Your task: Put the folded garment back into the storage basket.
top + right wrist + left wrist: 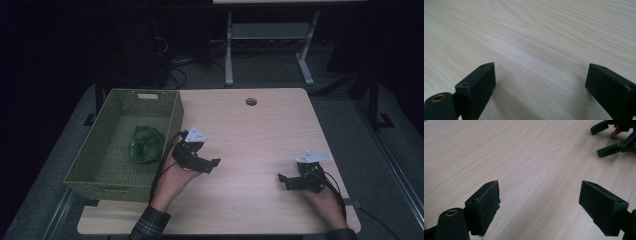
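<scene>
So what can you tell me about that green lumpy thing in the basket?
The green thing looks like a crumpled, soft bundle, maybe cloth or a leafy toy; it is too dim to tell which. It is bright green with darker folds and lies in a loose heap on the floor of the olive woven basket, toward its right wall. Nothing grips it: the left gripper is outside the basket, over the table, with its jaws open.

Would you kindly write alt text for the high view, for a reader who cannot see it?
A person's two hands rest on a pale wooden table, each holding a black gripper with open jaws: the left gripper beside a green woven basket containing a crumpled green cloth, the right gripper near the table's right edge.
</scene>
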Action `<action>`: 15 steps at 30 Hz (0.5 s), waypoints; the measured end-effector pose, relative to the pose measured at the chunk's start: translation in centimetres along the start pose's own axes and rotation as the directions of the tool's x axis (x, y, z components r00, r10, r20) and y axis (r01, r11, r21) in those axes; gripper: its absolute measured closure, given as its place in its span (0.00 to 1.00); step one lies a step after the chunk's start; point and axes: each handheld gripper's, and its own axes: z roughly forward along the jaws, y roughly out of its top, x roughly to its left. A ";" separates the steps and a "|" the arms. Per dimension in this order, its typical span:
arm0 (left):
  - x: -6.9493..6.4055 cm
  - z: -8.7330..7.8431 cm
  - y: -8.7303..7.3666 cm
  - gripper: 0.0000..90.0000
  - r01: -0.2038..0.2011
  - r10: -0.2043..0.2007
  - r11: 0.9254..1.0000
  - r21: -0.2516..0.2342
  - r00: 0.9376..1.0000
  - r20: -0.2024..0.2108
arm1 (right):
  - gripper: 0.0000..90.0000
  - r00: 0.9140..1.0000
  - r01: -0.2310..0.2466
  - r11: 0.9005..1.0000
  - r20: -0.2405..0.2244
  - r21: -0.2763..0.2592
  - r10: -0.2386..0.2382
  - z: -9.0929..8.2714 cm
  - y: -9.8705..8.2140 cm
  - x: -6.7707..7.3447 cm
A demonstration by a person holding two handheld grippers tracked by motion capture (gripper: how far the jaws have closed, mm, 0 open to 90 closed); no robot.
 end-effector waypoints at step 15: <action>-0.3 5.1 -5.0 0.18 -0.008 0.008 1.000 0.017 1.000 -0.008 | 0.10 1.000 0.003 1.000 0.000 0.000 -0.003 0.0 0.0 0.0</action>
